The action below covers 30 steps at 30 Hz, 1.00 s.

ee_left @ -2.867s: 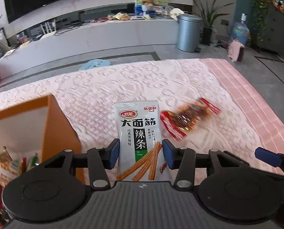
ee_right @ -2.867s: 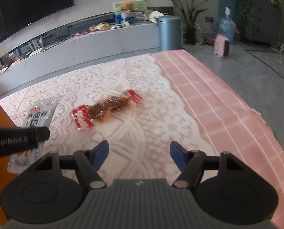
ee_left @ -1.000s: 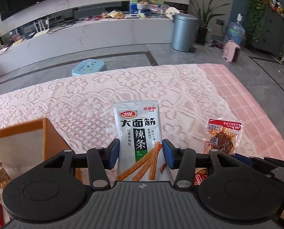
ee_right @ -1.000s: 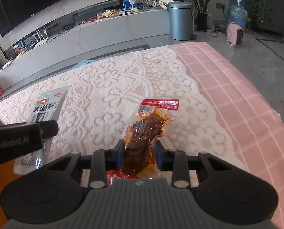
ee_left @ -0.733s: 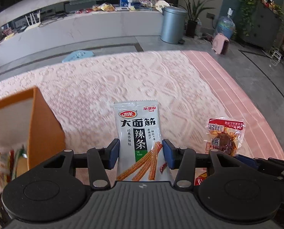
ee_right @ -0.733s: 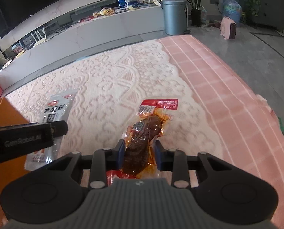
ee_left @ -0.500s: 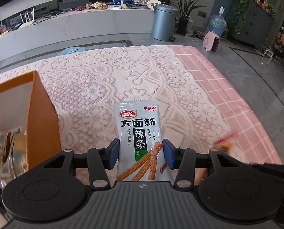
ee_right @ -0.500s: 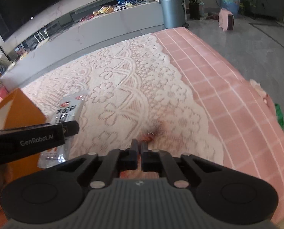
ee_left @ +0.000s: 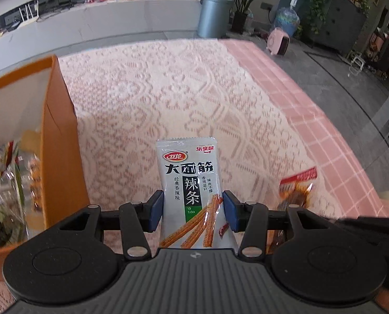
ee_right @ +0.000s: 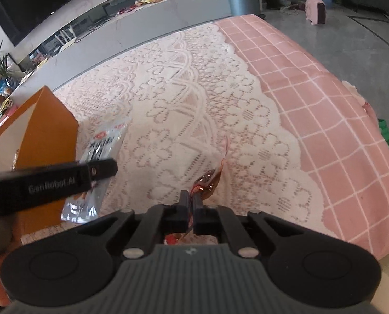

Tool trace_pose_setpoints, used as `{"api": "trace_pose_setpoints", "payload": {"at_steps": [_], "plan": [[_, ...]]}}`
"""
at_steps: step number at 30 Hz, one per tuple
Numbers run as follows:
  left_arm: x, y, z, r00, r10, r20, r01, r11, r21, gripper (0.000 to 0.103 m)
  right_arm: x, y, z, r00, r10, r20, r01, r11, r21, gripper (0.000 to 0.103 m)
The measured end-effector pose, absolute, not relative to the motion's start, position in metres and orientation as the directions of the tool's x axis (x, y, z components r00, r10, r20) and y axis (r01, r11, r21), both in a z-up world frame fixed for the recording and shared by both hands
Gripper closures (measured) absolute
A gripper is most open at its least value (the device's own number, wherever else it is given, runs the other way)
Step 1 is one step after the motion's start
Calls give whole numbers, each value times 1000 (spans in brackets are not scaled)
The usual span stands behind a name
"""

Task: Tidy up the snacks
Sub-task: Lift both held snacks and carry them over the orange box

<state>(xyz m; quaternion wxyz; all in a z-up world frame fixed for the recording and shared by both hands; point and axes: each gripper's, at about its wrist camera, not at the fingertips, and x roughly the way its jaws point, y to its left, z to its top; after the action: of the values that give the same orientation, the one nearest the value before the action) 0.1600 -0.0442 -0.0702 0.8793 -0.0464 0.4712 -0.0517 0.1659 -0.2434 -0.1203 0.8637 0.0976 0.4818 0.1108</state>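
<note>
Standing at the far left of the lace-covered table, the open orange cardboard box (ee_left: 61,141) held blurred snack bags against its white inner wall, which made it the likely place for both packets in hand; what those bags were could not be read, and the box's near and left sides ran out of the picture. Just to its right, the left gripper (ee_left: 193,210) pinched the white-and-grey foil packet of spicy gluten strips (ee_left: 192,191) by its lower part, the blue pads pressed on either edge so the printed face stood upright toward the camera and clear of the white lace tablecloth (ee_left: 147,99). That hold looked suited to lowering the packet end-first into the box. Its bottom seal was hidden behind the gripper body. Further right, the right gripper (ee_right: 191,209) was squeezed nearly together on the red-and-clear vacuum pouch of dark braised meat (ee_right: 207,180), held edge-on, so the right wrist view showed only a thin crumpled sliver. The left wrist view caught its red top (ee_left: 297,183), smeared by motion blur. Beyond it the pink checked cloth (ee_right: 325,110) lay bare.
</note>
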Motion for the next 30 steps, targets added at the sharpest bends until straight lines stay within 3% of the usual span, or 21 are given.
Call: {"api": "trace_pose_setpoints", "payload": {"at_steps": [8, 10, 14, 22, 30], "plan": [[155, -45, -87, 512, -136, -848, 48, 990, -129, 48, 163, -242, -121, 537, 291, -792, -119, 955, 270, 99], [154, -45, -87, 510, -139, -849, 54, 990, -130, 48, 167, -238, -124, 522, 277, -807, -111, 960, 258, 65], [156, -42, -87, 511, -142, -848, 46, 989, -138, 48, 172, -229, -135, 493, 193, -848, -82, 981, 175, 67], [160, -41, -100, 481, -139, -865, 43, 990, -135, 48, 182, -234, -147, 469, 235, -851, -37, 968, 248, 83], [158, -56, -111, 465, -63, -883, 91, 996, -23, 46, 181, -230, -146, 473, 246, -846, -51, 966, 252, 85]]}}
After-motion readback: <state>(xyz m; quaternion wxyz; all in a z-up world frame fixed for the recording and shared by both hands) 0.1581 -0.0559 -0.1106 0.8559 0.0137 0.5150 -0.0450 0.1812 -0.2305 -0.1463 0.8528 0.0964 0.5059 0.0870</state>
